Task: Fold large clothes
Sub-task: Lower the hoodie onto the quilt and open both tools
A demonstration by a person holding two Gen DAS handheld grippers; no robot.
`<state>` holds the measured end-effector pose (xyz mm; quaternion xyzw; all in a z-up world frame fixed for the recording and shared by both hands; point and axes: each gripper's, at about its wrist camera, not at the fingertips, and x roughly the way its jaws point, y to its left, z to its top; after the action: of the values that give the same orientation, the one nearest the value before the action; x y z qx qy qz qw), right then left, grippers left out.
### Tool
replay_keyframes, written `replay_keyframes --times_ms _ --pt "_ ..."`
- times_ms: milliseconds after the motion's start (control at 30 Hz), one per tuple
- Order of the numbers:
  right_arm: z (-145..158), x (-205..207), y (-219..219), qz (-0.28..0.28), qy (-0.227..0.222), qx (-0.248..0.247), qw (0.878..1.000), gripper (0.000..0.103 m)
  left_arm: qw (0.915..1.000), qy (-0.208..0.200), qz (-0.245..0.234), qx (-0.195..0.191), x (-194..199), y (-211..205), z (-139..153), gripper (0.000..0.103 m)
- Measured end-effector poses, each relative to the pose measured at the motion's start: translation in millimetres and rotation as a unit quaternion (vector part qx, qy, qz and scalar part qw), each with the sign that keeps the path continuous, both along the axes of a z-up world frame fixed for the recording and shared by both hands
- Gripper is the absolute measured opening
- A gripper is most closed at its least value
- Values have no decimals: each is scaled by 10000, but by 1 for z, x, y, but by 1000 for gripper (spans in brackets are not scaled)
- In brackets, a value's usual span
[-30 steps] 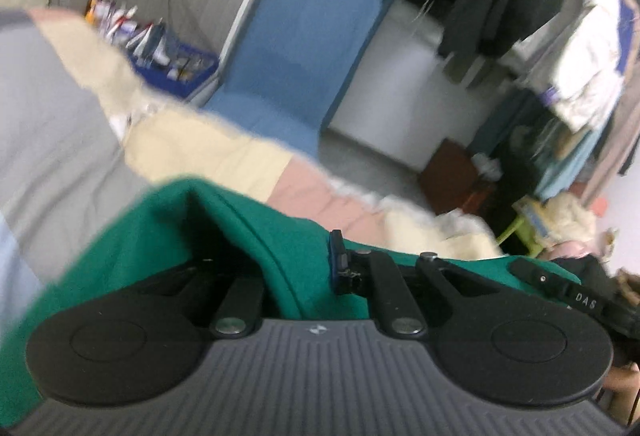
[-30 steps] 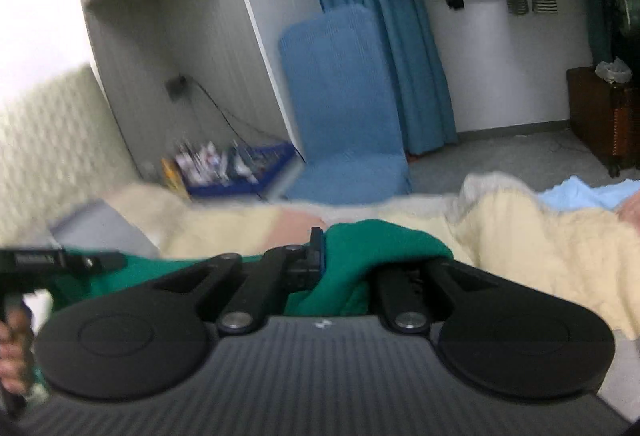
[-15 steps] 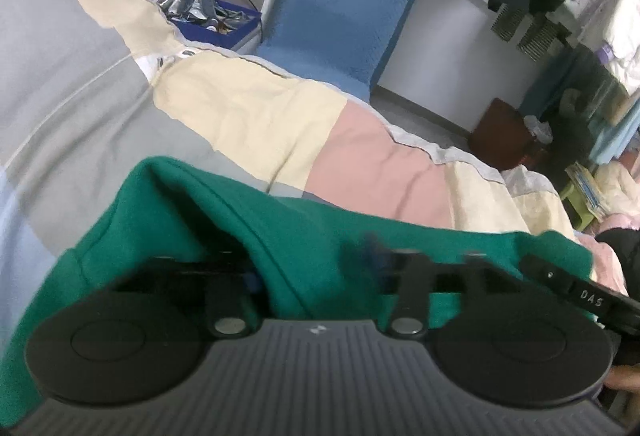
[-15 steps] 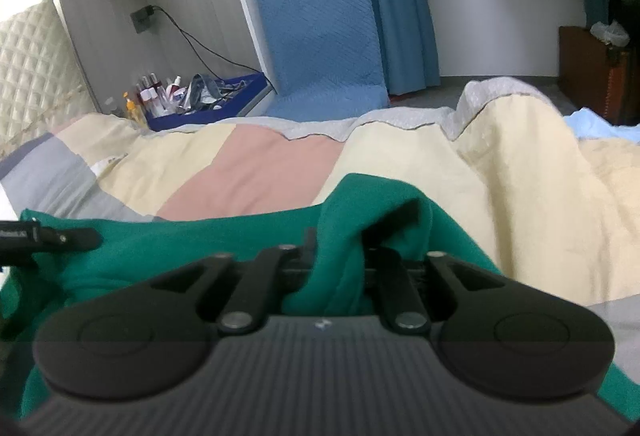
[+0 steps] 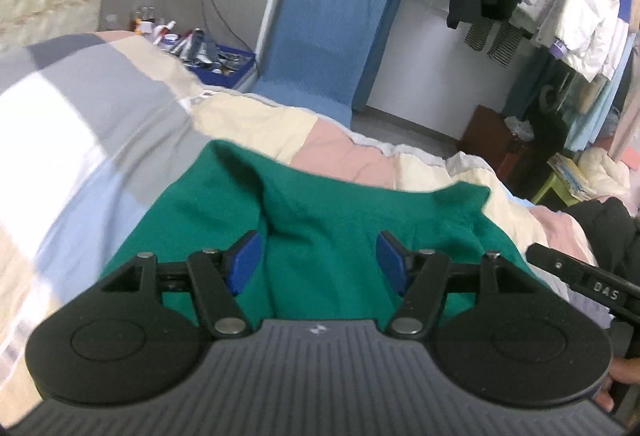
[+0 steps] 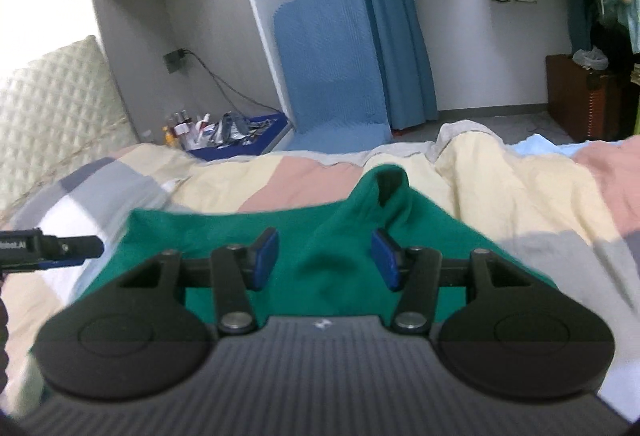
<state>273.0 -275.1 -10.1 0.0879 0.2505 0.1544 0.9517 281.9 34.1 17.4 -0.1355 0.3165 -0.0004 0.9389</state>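
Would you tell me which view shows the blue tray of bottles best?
The right wrist view: the blue tray sits unobstructed beside the bed, bottles upright and distinct. In the left wrist view, the tray is smaller, blurred, and partly hidden behind the quilt.

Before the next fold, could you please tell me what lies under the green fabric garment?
The green fabric garment lies on a patchwork quilt of cream, pink and grey panels. Whatever is beneath the garment's middle is covered.

Left gripper [image 5: 319, 260]: jaws parted, blue pads [image 5: 243, 261] clear of the cloth between them, pointed downward. Right gripper [image 6: 325, 259]: jaws opening, cloth between them untouched by either pad, likewise angled down. A fingertip [image 5: 624, 382] is seen at the left view's right edge.
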Motion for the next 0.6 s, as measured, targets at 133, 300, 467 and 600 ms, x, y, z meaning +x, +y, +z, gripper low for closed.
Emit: replay_keyframes --times_ms 133,300,467,600 --pt "11 -57 -7 -6 35 -65 10000 53 9999 -42 17 102 -62 -1 11 69" --pt "20 -122 -9 62 55 -164 9998 53 9996 -20 41 282 -133 -5 15 69" --pt "22 -171 -7 192 11 -242 9995 54 9994 95 244 224 -182 7 6 69" --pt "10 -200 -8 169 63 -163 9997 71 9983 105 543 175 -205 33 -3 69"
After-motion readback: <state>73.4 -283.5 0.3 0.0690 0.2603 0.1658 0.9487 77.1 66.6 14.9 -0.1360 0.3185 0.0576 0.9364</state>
